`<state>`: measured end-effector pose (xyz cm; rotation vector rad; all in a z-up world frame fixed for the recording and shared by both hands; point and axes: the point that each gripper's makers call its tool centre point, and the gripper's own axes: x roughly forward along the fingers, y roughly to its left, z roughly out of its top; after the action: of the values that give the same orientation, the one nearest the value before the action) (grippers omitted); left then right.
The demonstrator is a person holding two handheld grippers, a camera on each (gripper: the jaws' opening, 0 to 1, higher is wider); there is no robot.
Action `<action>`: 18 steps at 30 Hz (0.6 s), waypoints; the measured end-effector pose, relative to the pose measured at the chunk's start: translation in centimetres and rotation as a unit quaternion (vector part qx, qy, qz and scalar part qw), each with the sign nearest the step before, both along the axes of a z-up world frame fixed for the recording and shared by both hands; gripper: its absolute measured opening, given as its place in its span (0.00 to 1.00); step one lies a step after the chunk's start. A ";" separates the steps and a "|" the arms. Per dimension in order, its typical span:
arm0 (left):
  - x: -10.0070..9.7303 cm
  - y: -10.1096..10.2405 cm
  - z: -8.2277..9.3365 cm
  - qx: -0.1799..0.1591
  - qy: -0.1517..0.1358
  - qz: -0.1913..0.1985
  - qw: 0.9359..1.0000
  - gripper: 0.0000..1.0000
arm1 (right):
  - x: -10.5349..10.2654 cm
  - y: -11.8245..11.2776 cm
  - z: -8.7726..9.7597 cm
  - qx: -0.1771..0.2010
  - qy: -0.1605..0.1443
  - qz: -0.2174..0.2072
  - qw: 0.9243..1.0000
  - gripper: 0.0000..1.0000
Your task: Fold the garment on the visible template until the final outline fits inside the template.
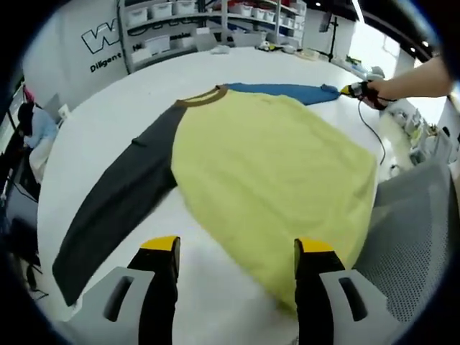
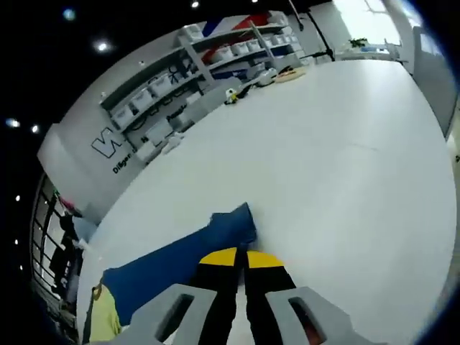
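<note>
A long-sleeved garment lies flat on the white table (image 1: 108, 122). Its body (image 1: 273, 172) is yellow-green, with a brown collar (image 1: 205, 97), a dark grey sleeve (image 1: 118, 201) stretched toward the near left and a blue sleeve (image 1: 287, 91) reaching far right. My left gripper (image 1: 238, 248) hovers open over the garment's near edge, holding nothing. A hand holds my right gripper (image 1: 352, 90) at the blue sleeve's cuff. In the right gripper view the right gripper (image 2: 241, 259) has its jaws pressed together on the blue sleeve (image 2: 172, 262), near the cuff (image 2: 233, 219).
A grey mesh chair (image 1: 417, 230) stands by the table's right edge. A thin cable (image 1: 370, 129) trails over the table near the hand. Shelves with white bins (image 2: 187, 57) line the far wall. Broad bare tabletop (image 2: 345, 165) stretches beyond the cuff.
</note>
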<state>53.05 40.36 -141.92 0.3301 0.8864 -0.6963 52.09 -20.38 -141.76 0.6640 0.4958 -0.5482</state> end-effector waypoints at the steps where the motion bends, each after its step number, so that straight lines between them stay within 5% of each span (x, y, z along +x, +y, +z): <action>1: 0.4 0.4 0.0 0.000 0.001 0.006 1.000 0.68 | -0.3 0.1 -0.5 0.003 0.015 0.004 1.000 0.00; 7: 3.7 2.4 0.0 0.001 0.001 0.037 0.999 0.69 | -2.3 -1.3 -0.8 -0.044 0.096 -0.011 0.994 0.02; 9: 5.8 3.2 0.2 0.003 -0.005 0.045 0.999 0.68 | -1.5 -1.9 0.6 -0.081 0.083 -0.005 0.993 0.02; 10: 6.6 3.4 0.2 0.004 -0.007 0.048 0.999 0.68 | -1.4 -2.4 1.6 -0.129 0.108 0.009 0.986 0.02; 14: 10.4 3.5 0.6 0.010 -0.017 0.048 0.999 0.68 | 1.3 -2.0 3.9 -0.188 0.102 0.047 0.976 0.04; 17: 13.0 3.0 0.7 0.014 -0.024 0.038 0.999 0.66 | 5.7 0.9 4.2 -0.209 0.075 0.147 0.964 0.11; 18: 14.1 2.7 0.6 0.020 -0.029 0.028 0.999 0.66 | 8.1 3.4 4.3 -0.201 0.045 0.201 0.958 0.13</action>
<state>67.12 43.04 -141.29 0.3578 0.8520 -0.6159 60.15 -16.97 -137.47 0.1408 0.5671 -0.2800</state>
